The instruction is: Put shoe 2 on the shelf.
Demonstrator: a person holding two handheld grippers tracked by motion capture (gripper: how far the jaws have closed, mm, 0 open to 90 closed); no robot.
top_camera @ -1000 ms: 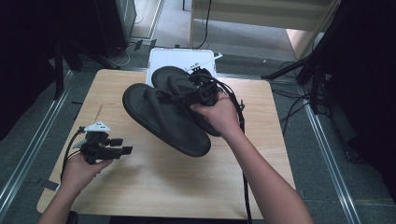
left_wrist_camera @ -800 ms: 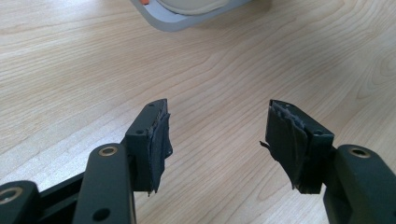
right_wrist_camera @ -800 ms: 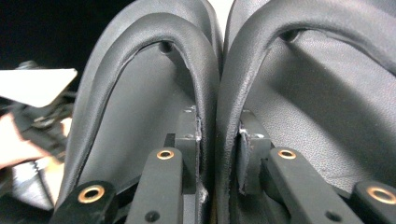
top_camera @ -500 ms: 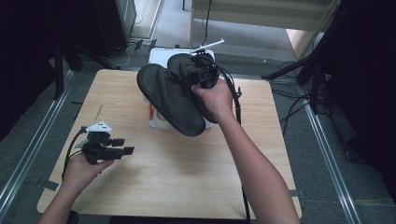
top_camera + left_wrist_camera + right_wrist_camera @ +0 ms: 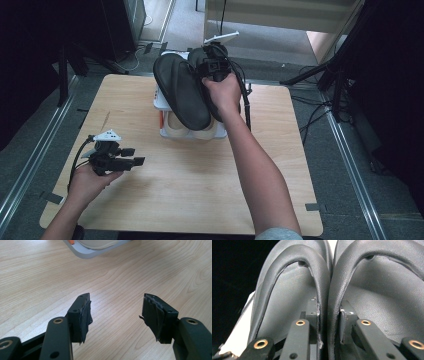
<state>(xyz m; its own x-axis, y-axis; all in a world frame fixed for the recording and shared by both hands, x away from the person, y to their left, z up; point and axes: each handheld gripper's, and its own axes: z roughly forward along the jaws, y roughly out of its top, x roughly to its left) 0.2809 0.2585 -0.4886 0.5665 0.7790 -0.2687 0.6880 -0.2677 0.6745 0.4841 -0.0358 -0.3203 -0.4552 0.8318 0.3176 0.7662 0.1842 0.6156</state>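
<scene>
Fingers first, working from the left: our left gripper (image 5: 131,156) sits low over the near left part of the wooden table (image 5: 200,195), and in the left gripper view its two padded fingertips (image 5: 83,315) stand spread apart with bare woodgrain between them; nothing is gripped. We hold this gripper in the left hand (image 5: 87,182), with its cable looping off toward the table's left edge.

Moving toward the centre, we see a white tray (image 5: 192,134) near the far middle of the table, with pale rounded items lying in it; we cannot tell what they are. An edge of the same tray shows at the top of the left gripper view (image 5: 85,253).

Above the tray, our right gripper (image 5: 212,62) is raised off the table in the right hand (image 5: 225,95). Its fingers (image 5: 312,315) pinch the two adjoining straps of a pair of black sandals (image 5: 182,92), which are pressed side by side. In the right gripper view each jaw sits inside one sandal (image 5: 294,297), with the two straps clamped between them. The pair hangs tilted over the tray, clear of the table.

To the right, the tabletop is light woodgrain. Around it we note grey floor (image 5: 340,165) with metal rails on both sides, dark stands and trailing cables.
</scene>
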